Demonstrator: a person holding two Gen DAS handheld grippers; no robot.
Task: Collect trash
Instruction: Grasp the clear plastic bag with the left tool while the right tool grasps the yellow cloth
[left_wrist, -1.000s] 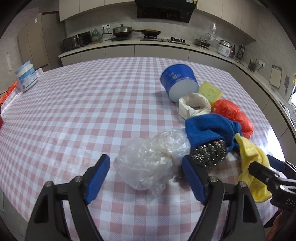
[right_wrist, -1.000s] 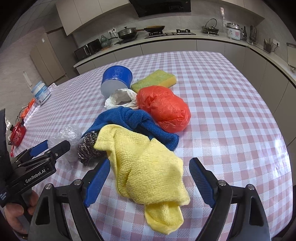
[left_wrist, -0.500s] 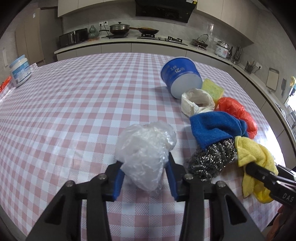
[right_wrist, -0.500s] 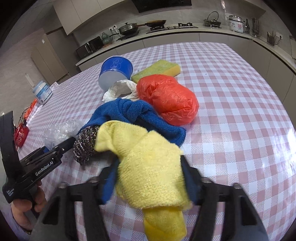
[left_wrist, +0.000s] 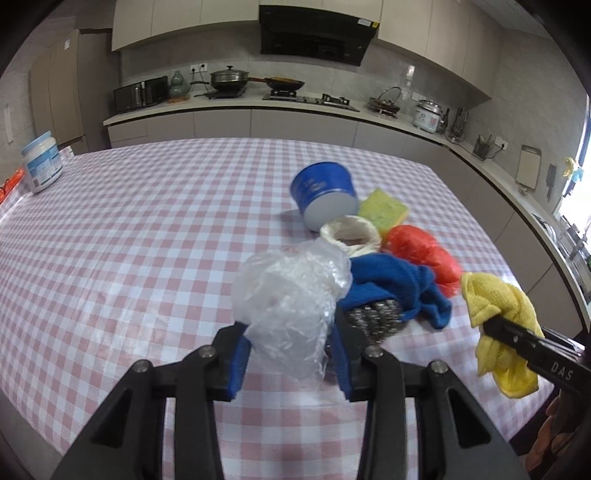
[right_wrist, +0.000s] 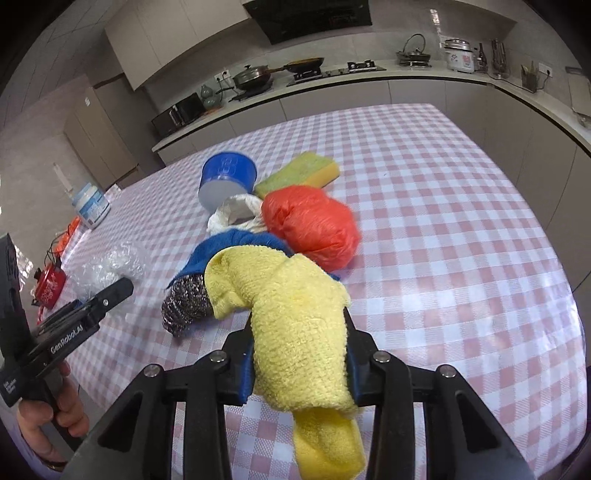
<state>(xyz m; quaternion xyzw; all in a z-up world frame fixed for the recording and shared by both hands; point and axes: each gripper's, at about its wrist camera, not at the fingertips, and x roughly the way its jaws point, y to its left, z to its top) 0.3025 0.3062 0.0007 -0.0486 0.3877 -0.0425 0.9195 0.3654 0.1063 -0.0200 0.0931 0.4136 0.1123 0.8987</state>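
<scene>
1. The scourer (left_wrist: 376, 318) lies half under the blue cloth (left_wrist: 391, 282).
2. The yellow cloth (right_wrist: 295, 332) covers the right gripper's (right_wrist: 300, 363) pads.
3. The clear bag (left_wrist: 291, 310) hides the white bag's (left_wrist: 351, 236) near edge.
4. The tub's (left_wrist: 40, 166) label print is too small to read.

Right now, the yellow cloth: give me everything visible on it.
The yellow cloth is a soft, nubby terry or microfibre rag, bunched into a thick roll. The right gripper is shut on its middle, blue pads pressing both sides. One folded end curls up beside the steel scourer and over the blue cloth; the other hangs limp below the jaws. In the left wrist view it looks lifted off the checked tablecloth.
</scene>
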